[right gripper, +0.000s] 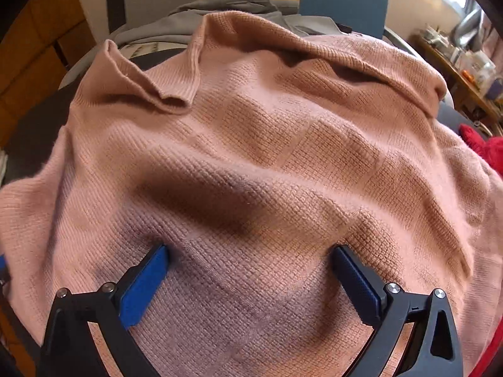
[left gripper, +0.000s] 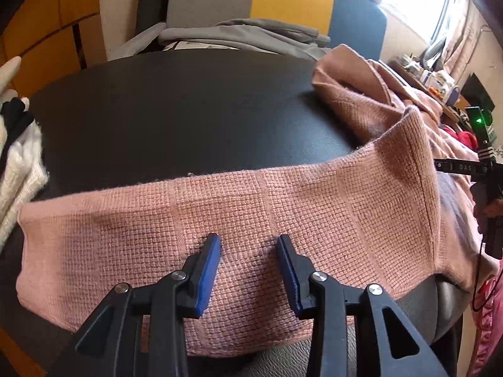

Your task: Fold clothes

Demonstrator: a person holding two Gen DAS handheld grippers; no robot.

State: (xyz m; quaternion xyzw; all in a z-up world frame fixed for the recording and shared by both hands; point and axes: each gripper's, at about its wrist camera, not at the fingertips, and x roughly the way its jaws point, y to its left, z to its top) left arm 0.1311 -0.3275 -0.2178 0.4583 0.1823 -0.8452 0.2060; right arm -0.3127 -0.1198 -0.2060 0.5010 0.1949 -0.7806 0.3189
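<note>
Sweater (right gripper: 267,144): pink knit, spread over a dark table (left gripper: 176,110). Body bulks at the table's 3 o'clock side in the left view; one band of it, likely a sleeve, runs across the near edge toward 9 o'clock.
Lay: body rumpled, with a deep shaded crease across the middle in the right view. Ribbed collar (right gripper: 185,72) sits at 11 o'clock, flopped over. Not squared up.
Stage: can't call it. Sleeve laid over the table fits either spreading out or an early fold.
Left gripper (left gripper: 248,242): narrow gap, blue pads (left gripper: 207,270) apart, nothing between them. Tips sit at or just above the sleeve knit; can't tell if they touch.
Right gripper (right gripper: 251,251): wide. Tips press into the body fabric, which dimples at each. No cloth pinched between the pads.
Grip tip: you need a ridge of cloth between the pads before closing. Push in and gather, then clamp. Loose knit stretches, so take a full bite, not a few loops.
Fold tip: you'll do better pulling that middle crease flat before any fold; it'll lock in otherwise. Keep both tips level so the edge stays straight.
Watch: white knit pile (left gripper: 22,169) at 9 o'clock and grey clothes (left gripper: 239,34) at 12 o'clock sit close; don't drag the sleeve into them.
Overhang: hem hangs past the near edge, weight may pull it off.
</note>
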